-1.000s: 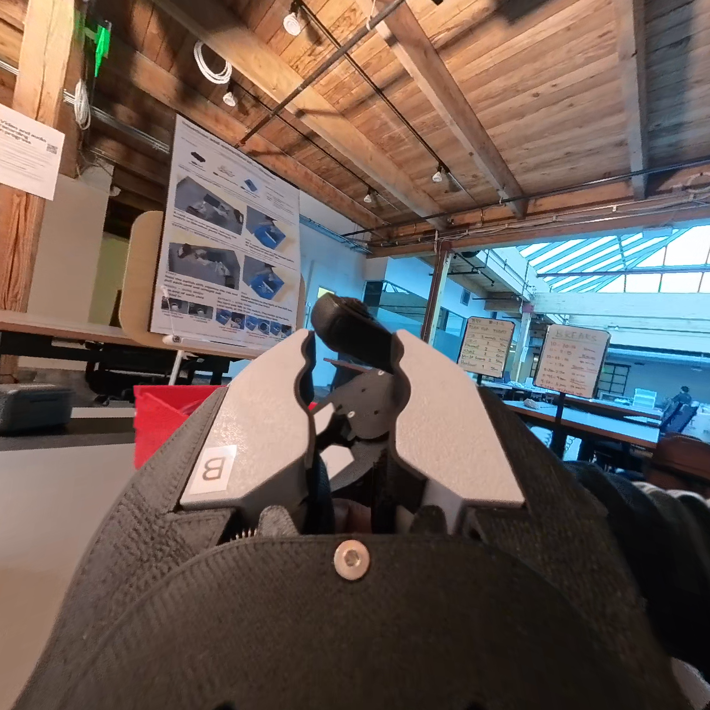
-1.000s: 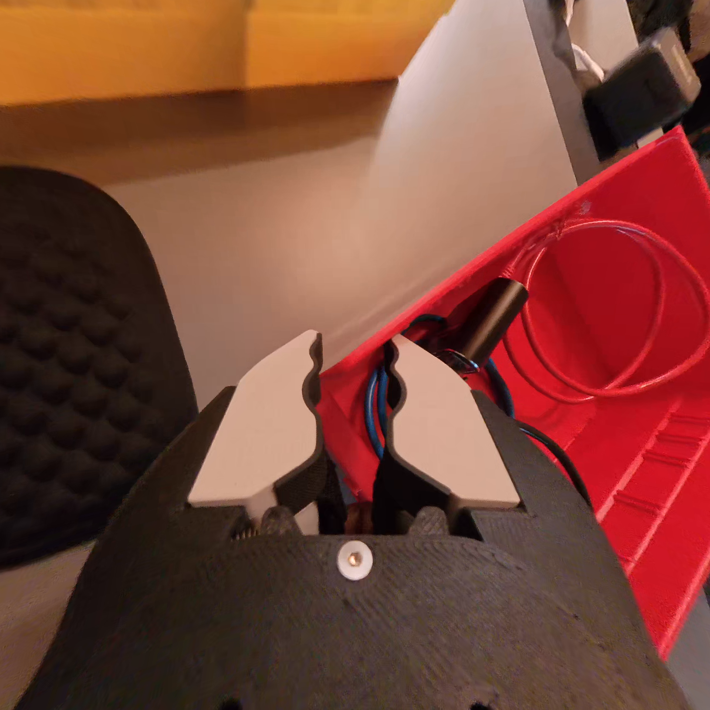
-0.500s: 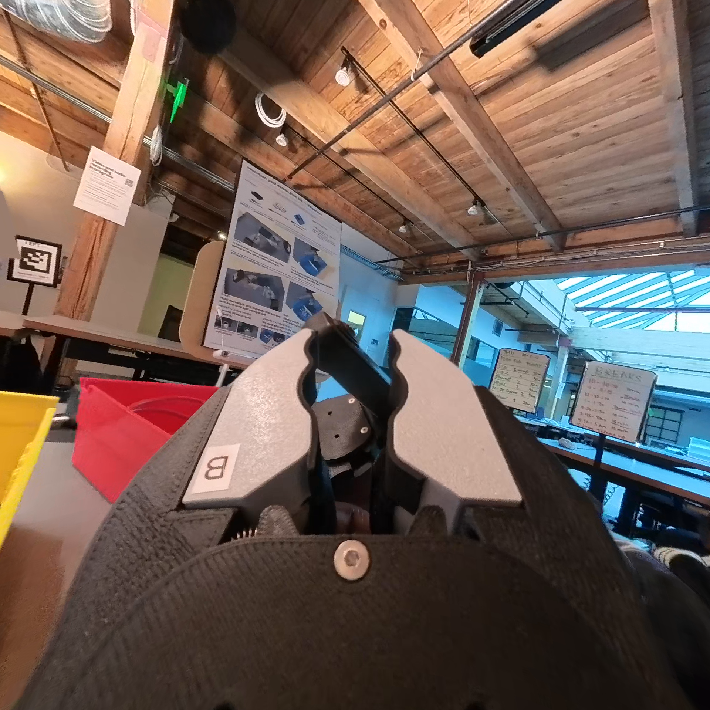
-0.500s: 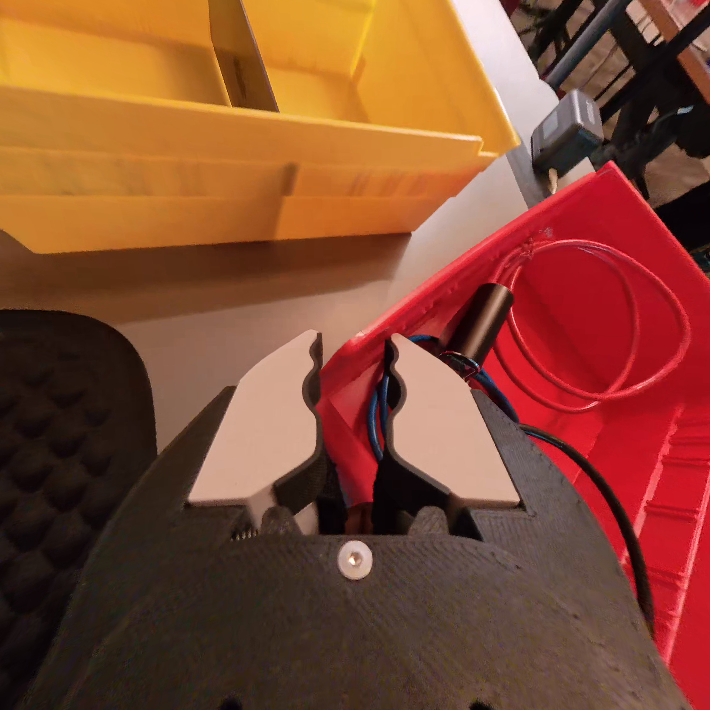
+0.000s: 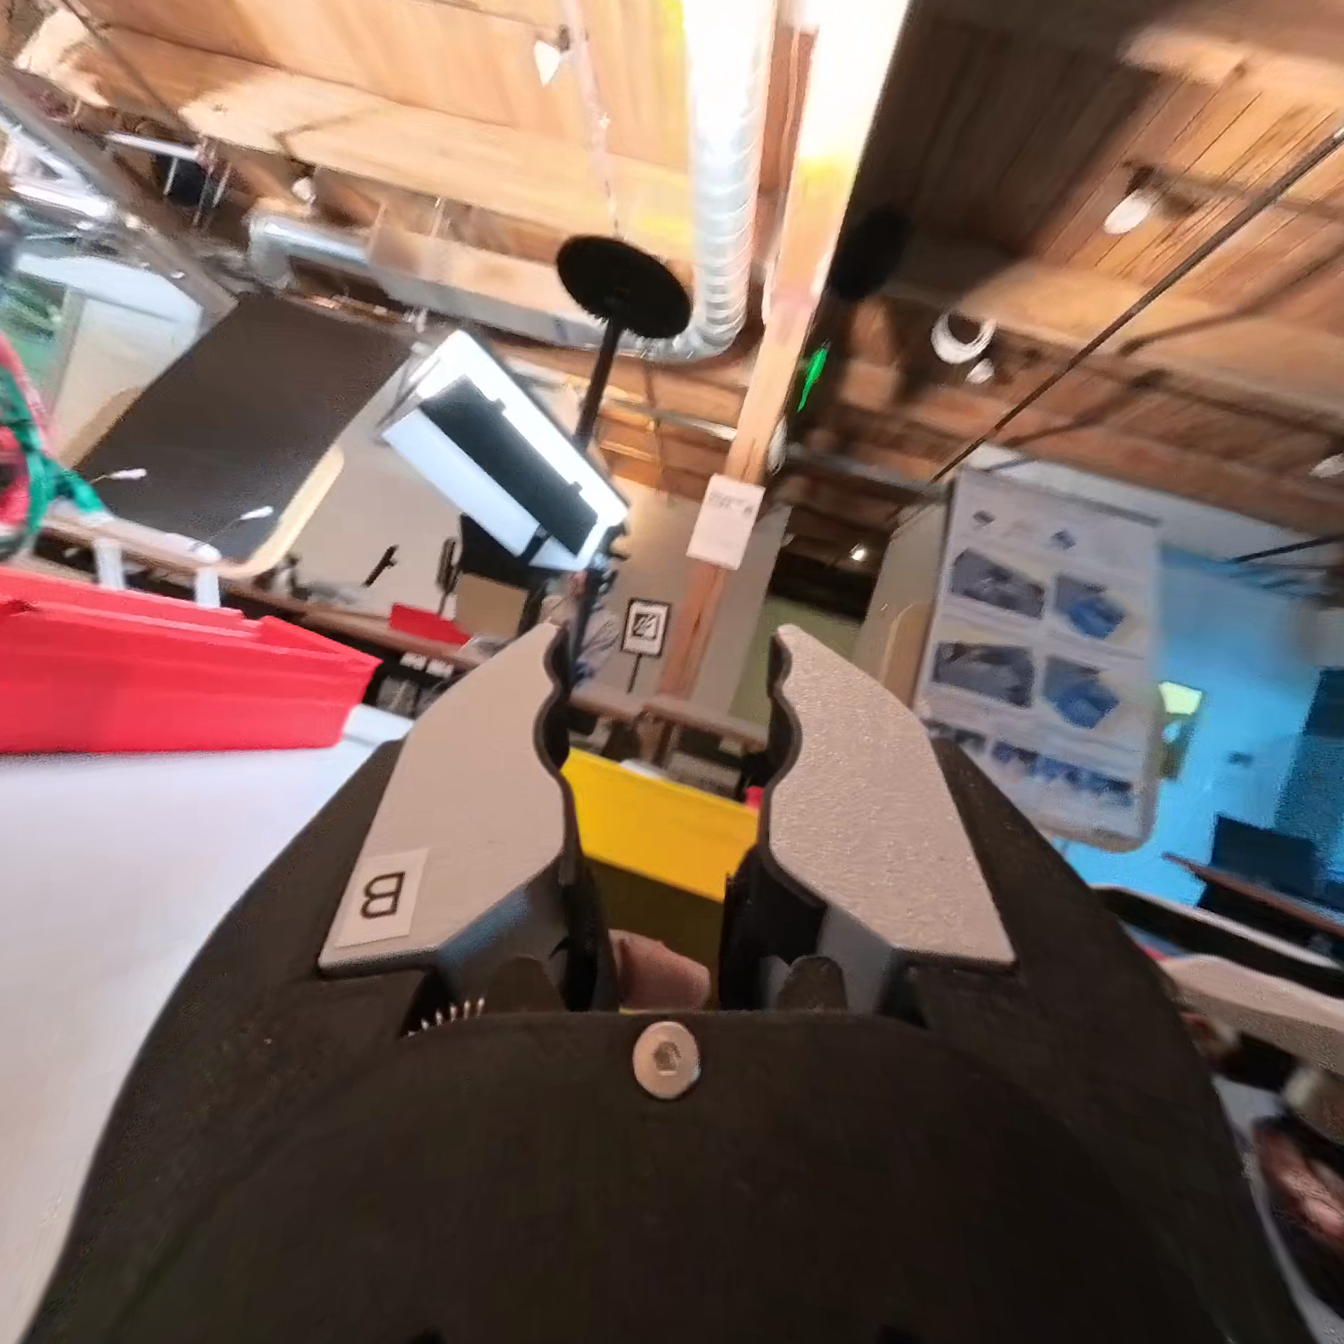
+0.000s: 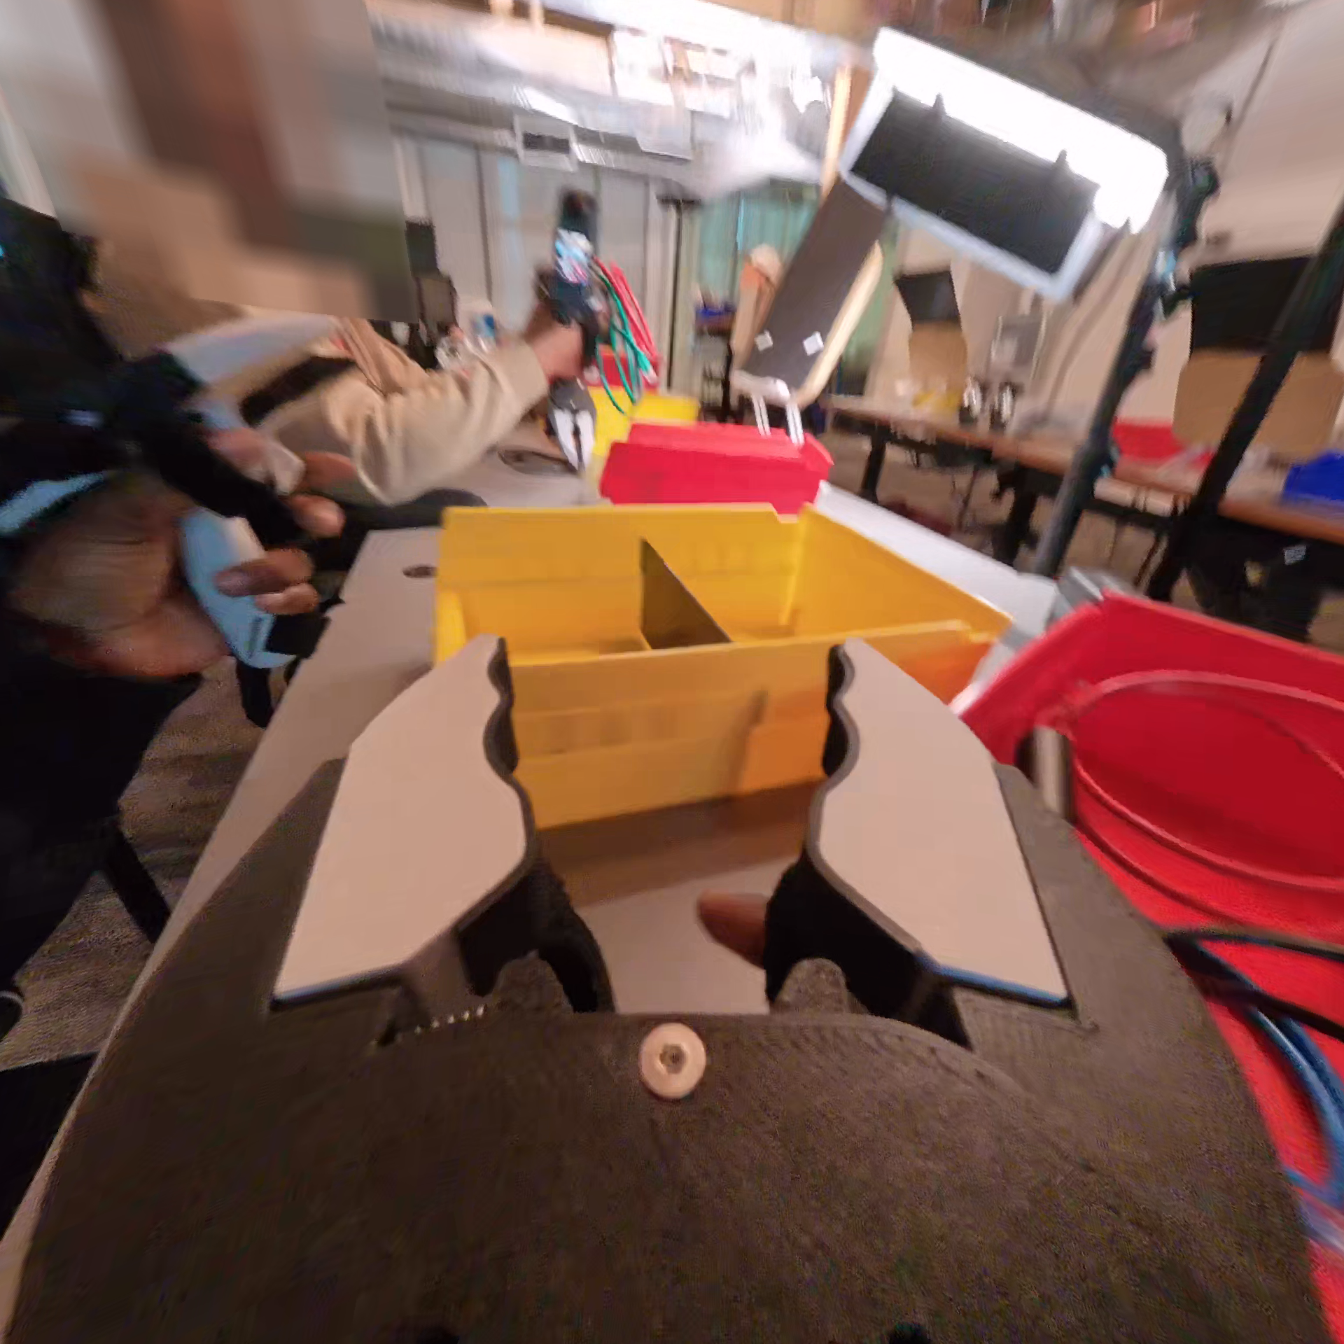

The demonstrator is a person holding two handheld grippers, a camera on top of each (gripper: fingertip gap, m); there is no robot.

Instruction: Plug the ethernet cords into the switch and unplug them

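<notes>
My right gripper (image 6: pixel 665 669) is open and empty, low over the table, facing a yellow divided bin (image 6: pixel 691 654). Right of it a red bin (image 6: pixel 1164 640) holds a coiled red cord (image 6: pixel 1193 858), a blue cord (image 6: pixel 1302 1054) and a black cable (image 6: pixel 1251 945). My left gripper (image 5: pixel 665 654) is open and empty, tilted up toward the ceiling; a yellow bin (image 5: pixel 654 822) shows between its fingers. No switch is in view. Both views are blurred.
A red bin (image 5: pixel 145 684) stands on the white table (image 5: pixel 109 909) at the left. A lamp panel on a stand (image 5: pixel 502 465) hangs above. In the right wrist view a hand (image 6: pixel 109 582) holds a pale handle at the left, a farther person's sleeve (image 6: pixel 436 407) reaches over another red bin (image 6: pixel 713 465).
Both grippers have opened. The right one let go of the blue cord and swung from the red bin to face the yellow bin. The left one swung left; the black piece between its fingers is gone.
</notes>
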